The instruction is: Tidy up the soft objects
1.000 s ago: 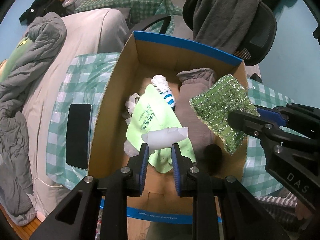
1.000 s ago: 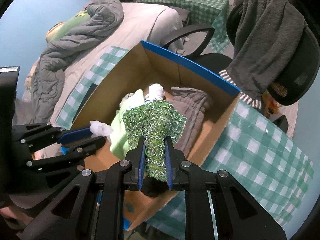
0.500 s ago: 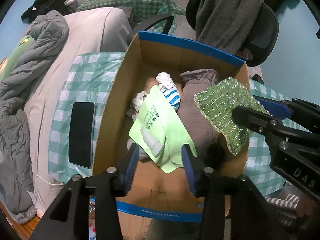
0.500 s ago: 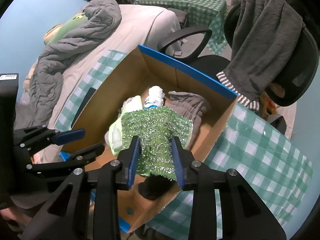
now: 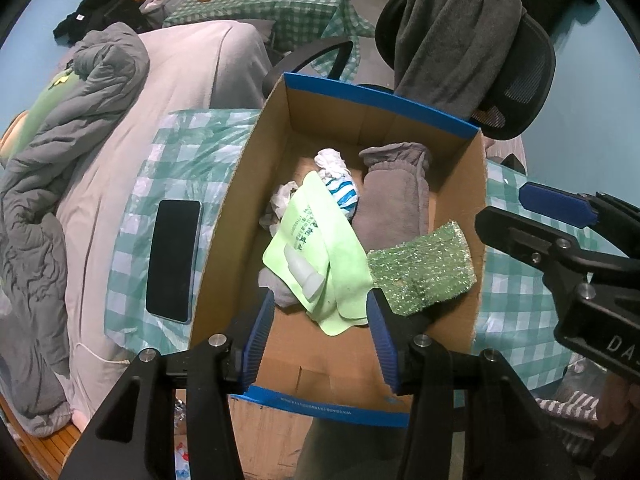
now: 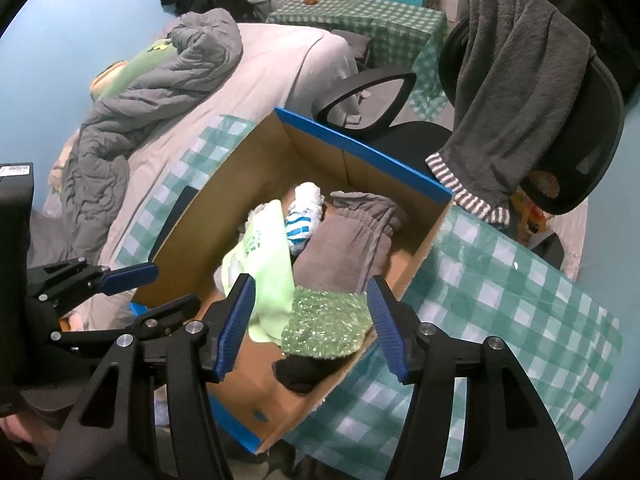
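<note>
Both grippers hang over the cardboard box (image 5: 256, 168), jaws just opened and empty. The left gripper (image 5: 320, 332) stands above the lime cloth (image 5: 320, 248); the right gripper (image 6: 312, 320) above the glittery green sponge cloth (image 6: 324, 320), which lies inside. To finish the release cleanly, lift straight up, clear of the fabric. Only the left view shows a phone (image 5: 174, 260) beside the box.

A black phone (image 5: 173, 261) on the checked cloth (image 5: 132, 240), a grey towel (image 6: 520, 92) over the office chair (image 6: 592, 148).

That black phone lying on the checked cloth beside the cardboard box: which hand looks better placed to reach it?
Probably left: the left gripper, empty, jaws open, hangs on the side of the black phone.
</note>
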The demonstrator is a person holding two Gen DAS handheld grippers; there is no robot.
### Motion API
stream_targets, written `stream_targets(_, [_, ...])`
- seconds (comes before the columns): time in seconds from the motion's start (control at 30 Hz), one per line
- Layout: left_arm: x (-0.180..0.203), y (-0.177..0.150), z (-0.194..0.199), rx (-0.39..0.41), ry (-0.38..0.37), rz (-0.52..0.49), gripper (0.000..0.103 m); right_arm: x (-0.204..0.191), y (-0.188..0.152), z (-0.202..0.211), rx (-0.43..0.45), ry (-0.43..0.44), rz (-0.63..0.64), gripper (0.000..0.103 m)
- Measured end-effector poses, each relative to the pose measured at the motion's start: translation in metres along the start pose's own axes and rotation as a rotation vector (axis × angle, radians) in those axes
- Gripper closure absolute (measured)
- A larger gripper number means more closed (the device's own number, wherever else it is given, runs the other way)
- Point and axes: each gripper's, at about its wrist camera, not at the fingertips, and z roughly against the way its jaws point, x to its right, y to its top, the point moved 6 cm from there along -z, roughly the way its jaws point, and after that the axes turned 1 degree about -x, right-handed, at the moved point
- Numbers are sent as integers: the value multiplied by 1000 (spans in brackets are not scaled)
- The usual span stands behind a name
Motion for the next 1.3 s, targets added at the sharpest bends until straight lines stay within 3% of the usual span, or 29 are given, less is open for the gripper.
stream_targets(0.1, [3, -1, 9, 14, 5, -2, 53, 3, -1, 12, 18, -4, -2, 44])
stream_targets(0.17, [5, 0, 17, 29, 7, 0, 43, 6, -2, 21, 32, -16, -3, 43])
stream_targets(0.23, [8, 1, 24, 47, 8, 1, 39, 8, -4, 30, 47, -26, -8, 40])
stream_targets(0.43, [19, 5, 40, 71, 2, -13, 38, 20, -6, 57, 94, -55, -40, 38])
stream_targets(0.57, [30, 6, 49, 83, 5, -31, 23, 28, -8, 76, 133, -83, -57, 37])
stream_targets(1.0, [57, 8, 72, 118, -10, -44, 23, 54, -21, 127, 245, -161, -123, 37])
stream_targets(1.3, [71, 11, 88, 153, 0, -60, 23, 73, -36, 146, 275, -201, -161, 36])
